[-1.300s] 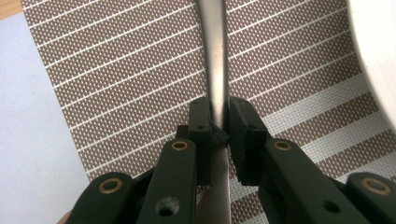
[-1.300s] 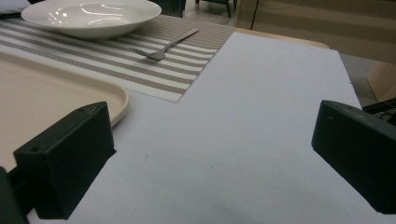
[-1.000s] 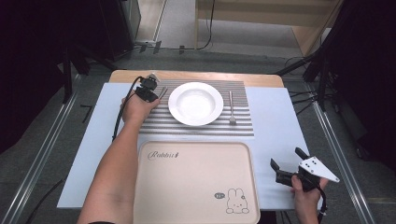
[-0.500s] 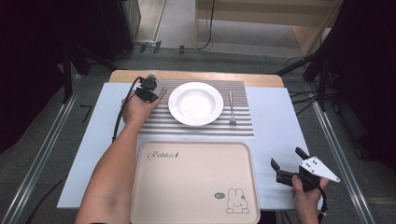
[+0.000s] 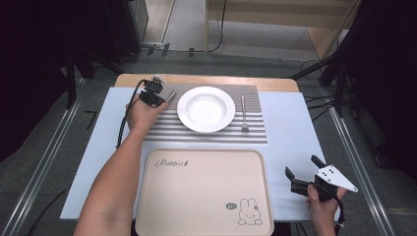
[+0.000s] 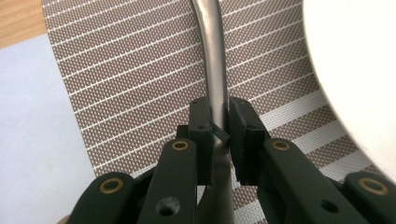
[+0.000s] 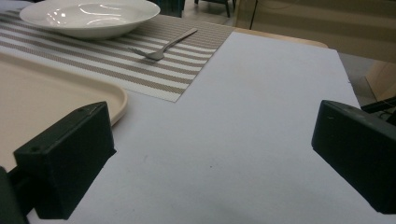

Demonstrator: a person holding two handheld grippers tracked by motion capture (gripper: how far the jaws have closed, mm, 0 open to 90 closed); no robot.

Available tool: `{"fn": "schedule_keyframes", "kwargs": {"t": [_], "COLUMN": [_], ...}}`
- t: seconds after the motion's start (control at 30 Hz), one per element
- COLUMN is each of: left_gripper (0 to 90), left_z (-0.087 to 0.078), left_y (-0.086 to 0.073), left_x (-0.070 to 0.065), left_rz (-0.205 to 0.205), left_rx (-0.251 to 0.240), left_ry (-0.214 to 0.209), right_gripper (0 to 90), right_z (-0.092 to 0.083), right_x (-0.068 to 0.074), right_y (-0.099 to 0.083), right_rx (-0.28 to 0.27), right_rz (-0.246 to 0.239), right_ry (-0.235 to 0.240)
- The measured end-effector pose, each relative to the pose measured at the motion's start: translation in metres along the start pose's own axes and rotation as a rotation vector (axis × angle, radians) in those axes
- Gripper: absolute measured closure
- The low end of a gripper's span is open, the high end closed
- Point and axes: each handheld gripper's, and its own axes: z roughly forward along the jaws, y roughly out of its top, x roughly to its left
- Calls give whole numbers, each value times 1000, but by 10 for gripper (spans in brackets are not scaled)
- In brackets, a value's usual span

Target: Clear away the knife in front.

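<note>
While clamped, utensil handle [image 6: 213,56] points away

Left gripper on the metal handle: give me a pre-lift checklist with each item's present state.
1. Left gripper shut on the metal utensil handle: ok.
2. Handle centred between the pads: ok.
3. Which utensil it is: cannot tell, its head is out of view.
4. White plate apart from the handle: ok.
5. Right gripper open, holding nothing, off to the side of the tray: ok.
6. Fork lying untouched on the striped placemat: ok.
</note>
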Motion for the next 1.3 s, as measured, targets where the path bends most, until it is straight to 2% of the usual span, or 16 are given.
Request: {"fn": "schedule_keyframes", "kwargs": {"t": [0.27, 0.5, 0.67, 0.77, 0.97, 1.17, 1.3], "left_gripper": [806, 806, 805, 806, 806, 805, 805], "left_z": [-15, -26, -36, -48, -59, -65, -70], "left_y": [-6, -12, -21, -31, -44, -55, -66], "left_x": [0, -3, -4, -5, -7, -12, -21], "left_rz": [10, 39, 42, 33, 31, 53, 94], "left_rx": [-48, -54, -71, -100, -119, -119, -121], "left_ry": [-21, -22, -26, -42, -57, -55, -45], "right_gripper": [0, 0, 0, 0, 0, 0, 0], "right_z": [0, 0, 0, 0, -1, -1, -1], "right_x": [0, 0, 0, 0, 0, -1, -1], "right_y": [0, 0, 0, 0, 0, 0, 0], "right_rx": [1, 1, 0, -1, -2, -4, -4], "right_rz": [-1, -1, 1, 1, -1, -1, -1], "right_ry": [-2, -4, -4, -4, -4, -5, -5]}}
